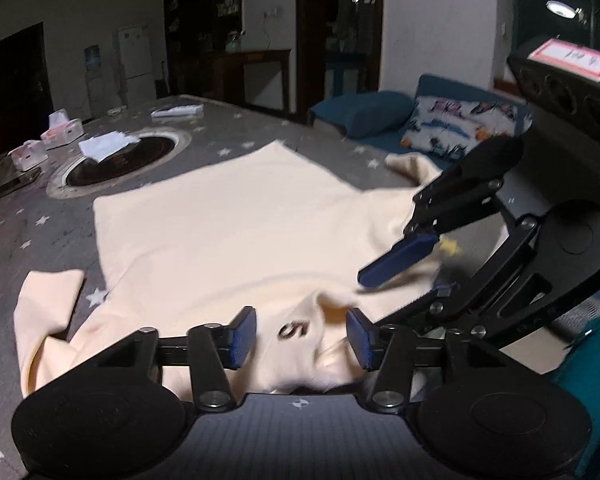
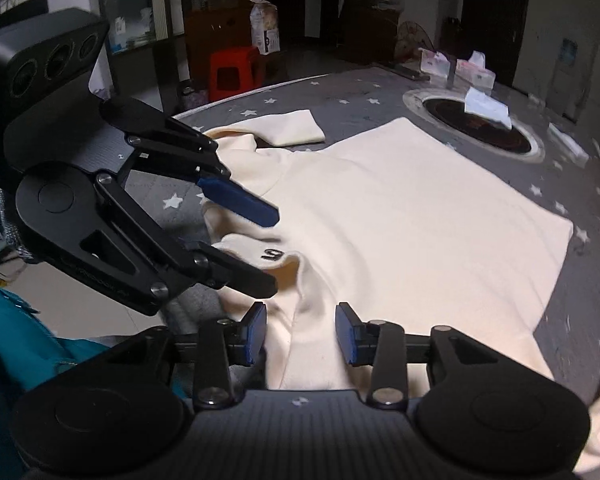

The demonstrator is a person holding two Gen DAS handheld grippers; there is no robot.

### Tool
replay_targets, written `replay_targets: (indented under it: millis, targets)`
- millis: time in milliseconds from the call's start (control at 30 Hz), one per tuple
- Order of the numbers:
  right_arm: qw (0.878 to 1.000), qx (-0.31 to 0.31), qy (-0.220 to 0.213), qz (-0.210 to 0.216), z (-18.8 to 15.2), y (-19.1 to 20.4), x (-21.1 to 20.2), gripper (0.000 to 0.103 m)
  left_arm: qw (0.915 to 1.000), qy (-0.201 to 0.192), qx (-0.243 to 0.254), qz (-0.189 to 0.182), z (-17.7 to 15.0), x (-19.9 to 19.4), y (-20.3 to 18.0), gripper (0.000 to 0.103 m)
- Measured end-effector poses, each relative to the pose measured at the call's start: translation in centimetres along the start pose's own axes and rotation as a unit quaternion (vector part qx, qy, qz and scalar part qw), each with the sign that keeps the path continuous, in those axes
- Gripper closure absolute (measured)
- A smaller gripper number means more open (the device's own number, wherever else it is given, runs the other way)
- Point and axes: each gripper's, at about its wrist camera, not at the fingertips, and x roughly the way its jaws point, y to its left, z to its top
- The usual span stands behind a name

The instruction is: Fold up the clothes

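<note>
The cream cotton short-sleeved shirt (image 1: 228, 216) lies flat on the grey star-patterned bench (image 1: 40, 208), collar at its near edge; soft, limp, light; both claws, left claw (image 1: 302, 338) and right claw (image 2: 300, 334), part-open, empty; pinch shoulder seams

- The left claw (image 1: 302, 332) is matte black, with two flat fingers faced in ribbed blue pads (image 1: 242, 338).
- Its black linkage bars pivot on round silver screws, and two large round black housings sit at its 7 and 5 o'clock corners.
- A ribbed dark plate between the housings bears a small white crosshair mark.
- The right claw (image 2: 300, 334) has the same build: black bars, silver screws, blue pads (image 2: 346, 334), crosshair plate.
- Seen from the left wrist, the right unit carries a black box with three round lenses and a pink-edged white label on top.
- A teal garment (image 2: 16, 344) shows at the frame edge behind the claws.
</note>
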Motion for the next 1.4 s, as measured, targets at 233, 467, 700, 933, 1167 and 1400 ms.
replay_targets:
  millis: [233, 467, 700, 933, 1167, 1400]
  targets:
    - [0.999, -0.021, -0.011, -0.028, 0.1, 0.5, 1.1, 0.097, 1.0, -0.005, -0.004, -0.006, -0.6, -0.8, 0.1, 0.095]
    - [0.999, -0.043, 0.005, 0.012, -0.8, 1.2, 0.0, 0.099, 0.9994, 0.011, -0.001, -0.033, -1.4, -1.1, 0.2, 0.095]
    - [0.999, -0.014, 0.004, 0.05, -0.9, 0.3, -1.5, 0.092, 0.9991, -0.005, -0.008, -0.04, -0.1, -1.9, 0.9, 0.09]
    - [0.997, 0.075, -0.01, -0.001, -2.8, -2.6, -3.2, 0.092, 0.9972, -0.037, -0.051, -0.039, 3.0, 0.3, 1.8, 0.09]
    - [0.984, 0.135, -0.034, -0.107, -4.5, -6.6, -6.6, 0.087, 0.9945, 0.001, -0.05, -0.092, 2.6, 4.8, -0.8, 0.09]
    - [0.936, 0.233, -0.038, -0.262, -7.3, -14.8, -8.2, 0.079, 0.993, 0.011, -0.05, -0.106, 1.7, 5.2, -1.7, 0.09]
